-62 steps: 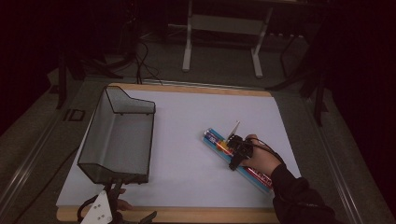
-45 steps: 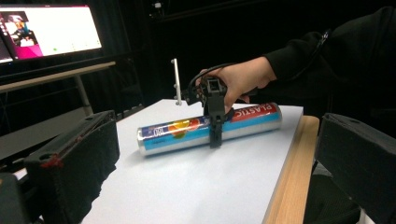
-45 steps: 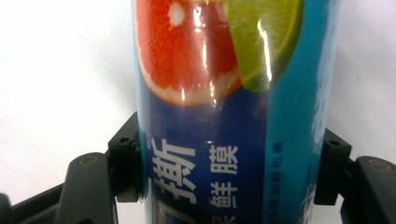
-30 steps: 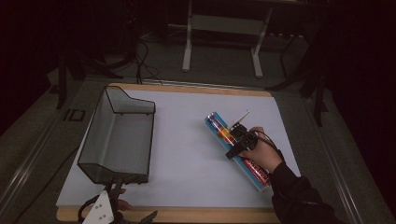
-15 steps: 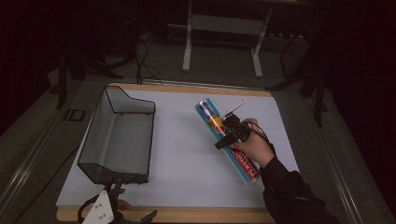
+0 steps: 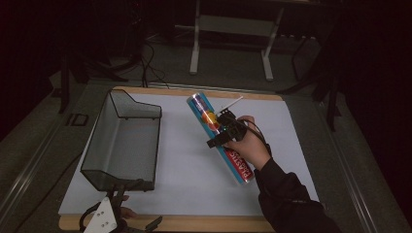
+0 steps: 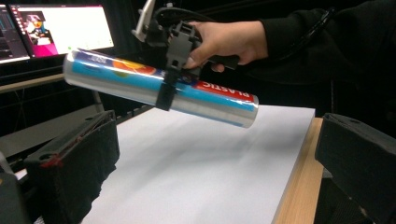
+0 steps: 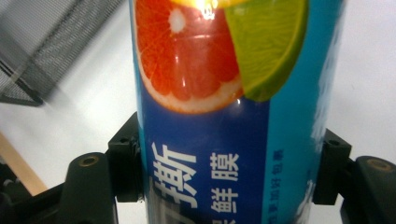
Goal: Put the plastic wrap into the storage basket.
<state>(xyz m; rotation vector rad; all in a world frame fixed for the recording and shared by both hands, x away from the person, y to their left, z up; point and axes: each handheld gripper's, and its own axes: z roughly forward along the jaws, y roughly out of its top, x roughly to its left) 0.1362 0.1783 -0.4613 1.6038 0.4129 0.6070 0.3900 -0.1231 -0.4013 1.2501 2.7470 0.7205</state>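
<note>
Plastic-wrap tube [image 6: 221,138], lettered "PLASTIC" in red, clamped crosswise in right gripper [image 6: 217,139]; left gripper [image 7: 210,186] open, empty.

The right gripper [image 6: 217,139] is matte black, with blocky jaw mounts bearing brass-coloured screw holes, a thin white stick rising from its top and a black cable trailing behind. Behind it, the person wears a black sleeve [image 6: 286,199]. The left gripper [image 6: 111,219] carries a grey three-cornered plate with small holes.
</note>
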